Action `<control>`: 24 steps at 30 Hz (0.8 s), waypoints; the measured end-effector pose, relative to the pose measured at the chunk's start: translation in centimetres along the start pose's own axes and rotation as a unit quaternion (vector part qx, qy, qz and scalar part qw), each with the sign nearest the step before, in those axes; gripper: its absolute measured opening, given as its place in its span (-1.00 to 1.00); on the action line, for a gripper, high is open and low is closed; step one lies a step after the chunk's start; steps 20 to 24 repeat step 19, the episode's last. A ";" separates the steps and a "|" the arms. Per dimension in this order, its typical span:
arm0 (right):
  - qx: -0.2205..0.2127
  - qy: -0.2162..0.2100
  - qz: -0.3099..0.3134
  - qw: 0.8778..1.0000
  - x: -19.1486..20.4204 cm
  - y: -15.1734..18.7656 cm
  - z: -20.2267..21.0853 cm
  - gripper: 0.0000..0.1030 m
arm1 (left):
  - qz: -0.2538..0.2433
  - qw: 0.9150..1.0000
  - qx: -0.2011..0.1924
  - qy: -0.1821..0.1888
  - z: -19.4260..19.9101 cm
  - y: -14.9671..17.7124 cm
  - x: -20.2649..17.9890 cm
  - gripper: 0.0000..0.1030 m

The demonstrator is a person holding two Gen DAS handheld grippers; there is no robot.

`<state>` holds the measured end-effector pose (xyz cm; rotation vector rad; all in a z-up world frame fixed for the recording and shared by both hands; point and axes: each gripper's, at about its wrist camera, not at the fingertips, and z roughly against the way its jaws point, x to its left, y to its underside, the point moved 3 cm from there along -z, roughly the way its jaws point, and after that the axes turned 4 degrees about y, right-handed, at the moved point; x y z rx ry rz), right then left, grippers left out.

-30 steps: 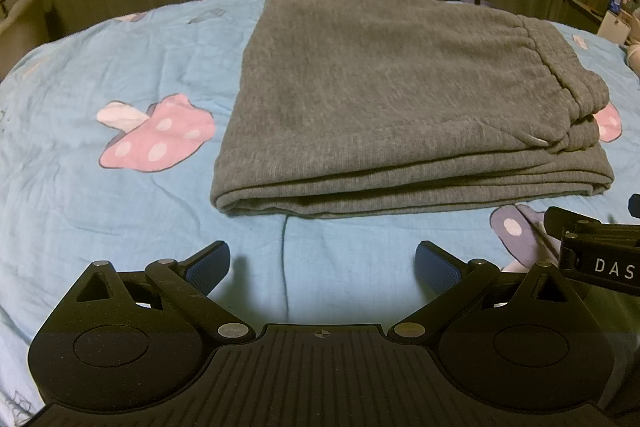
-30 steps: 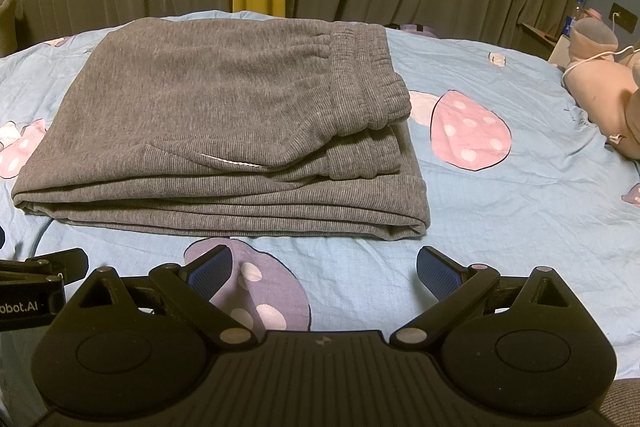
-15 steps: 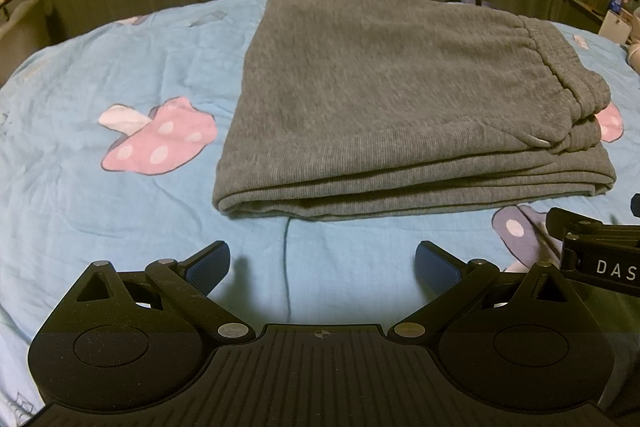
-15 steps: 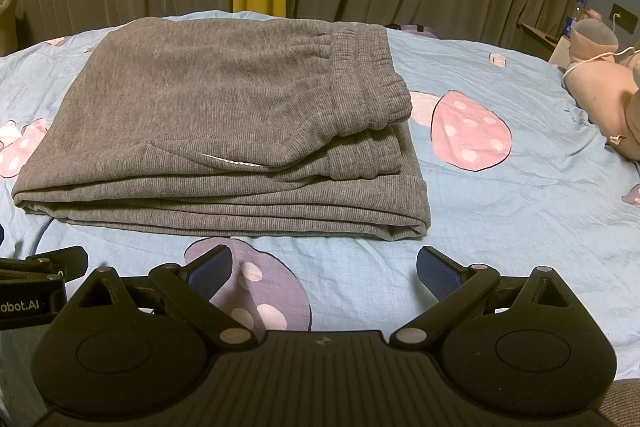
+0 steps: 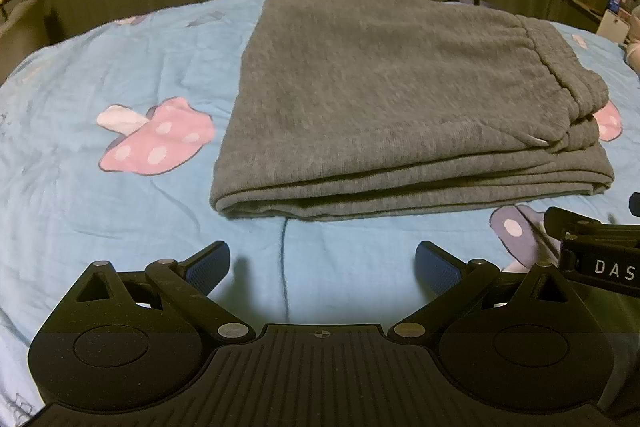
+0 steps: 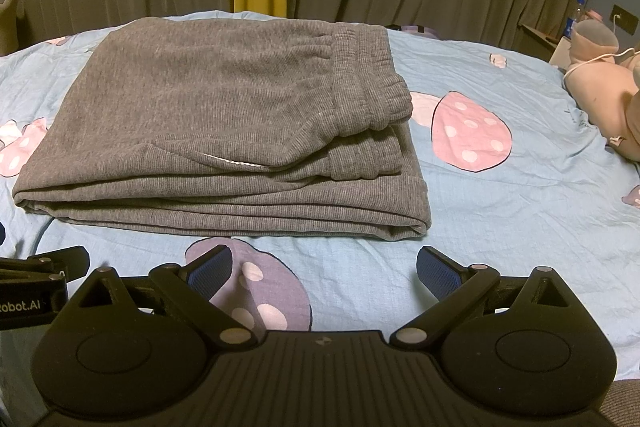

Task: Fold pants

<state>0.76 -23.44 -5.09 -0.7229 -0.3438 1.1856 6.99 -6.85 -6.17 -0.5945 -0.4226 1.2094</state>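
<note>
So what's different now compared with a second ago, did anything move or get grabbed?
Almost nothing. The left claw drifted very slightly, so the folded grey pants shift a little in its view. Nothing was grabbed or let go. Both claws, the right claw included, stay open, short of the pants on the blue sheet.

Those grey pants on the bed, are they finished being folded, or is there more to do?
Looks done: the grey pants lie in a flat stacked rectangle on the blue sheet, waistband on top. In hand: nothing; the left claw and right claw are open, short of the cloth. Left: perhaps nothing.
</note>
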 end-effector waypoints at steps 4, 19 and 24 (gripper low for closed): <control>-0.001 0.000 0.001 1.000 0.0 0.0 0.0 0.92 | 0.001 1.000 -0.001 0.000 0.0 0.0 0.0 0.98; -0.001 -0.001 0.001 1.000 0.0 0.0 0.1 0.92 | 0.007 1.000 -0.014 0.002 0.3 0.0 0.1 0.98; -0.001 -0.001 0.001 1.000 0.0 0.0 0.1 0.92 | 0.007 1.000 -0.014 0.002 0.3 0.0 0.1 0.98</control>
